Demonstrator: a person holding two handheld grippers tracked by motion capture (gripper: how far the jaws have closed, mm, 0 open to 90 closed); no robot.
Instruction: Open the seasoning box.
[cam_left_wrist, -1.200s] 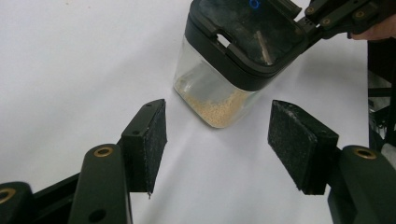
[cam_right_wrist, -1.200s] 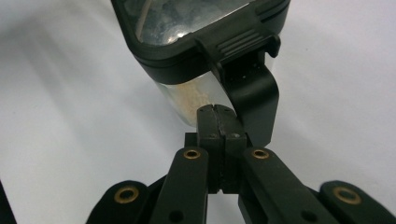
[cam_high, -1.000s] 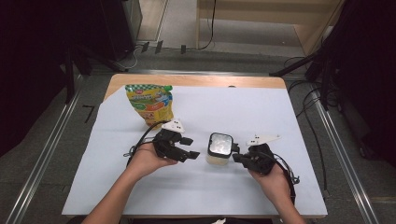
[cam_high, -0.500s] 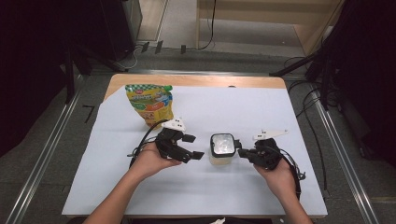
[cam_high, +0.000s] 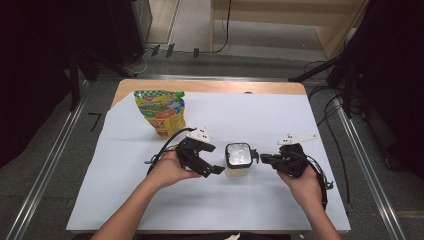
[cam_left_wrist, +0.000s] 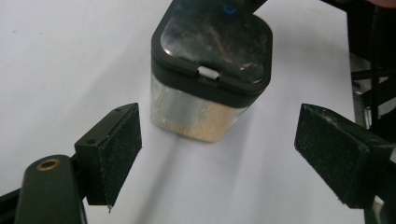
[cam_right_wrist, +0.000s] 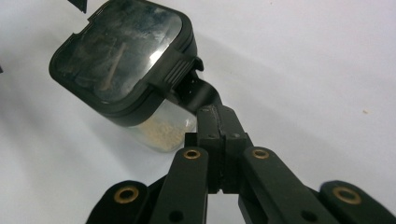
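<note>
A: Left tool (cam_high: 214, 161) first, state?
B: Jaws wide apart, they have just been opening, nothing pressed between the pads (cam_left_wrist: 119, 149). In the left gripper view the container (cam_left_wrist: 212, 70) stands just ahead of the gap, pads clear of its walls on both sides

A: Right tool (cam_high: 264, 158)?
B: Jaws fully together, narrow. In the right gripper view the closed tips (cam_right_wrist: 218, 122) sit at the black hinge tab on the container's lid edge; cannot tell if they pinch it or just touch it

A: Container details
B: Clear square tub with a black lid (cam_right_wrist: 123, 60) that has a see-through window. Lid on. Pale crumbly stuff at the bottom. Upright on the white sheet (cam_high: 150, 200)

A: Where is it in the scene?
B: High view, container (cam_high: 238, 159) near the middle of the bench (cam_high: 210, 86), a bit toward the near side, between the two tools. Left tool just to its left, right tool just to its right

A: Hands?
B: Left hand (cam_high: 167, 169) comes in from the near left, right hand (cam_high: 300, 180) from the near right, each wrapped round its tool, cables trailing

A: Anything else on the bench?
B: Yellow and green snack pouch (cam_high: 161, 113), standing at the far left of the sheet, well apart from the container, past the left tool. White sheet covers most of the wooden bench top, bare wood along the far edge
</note>
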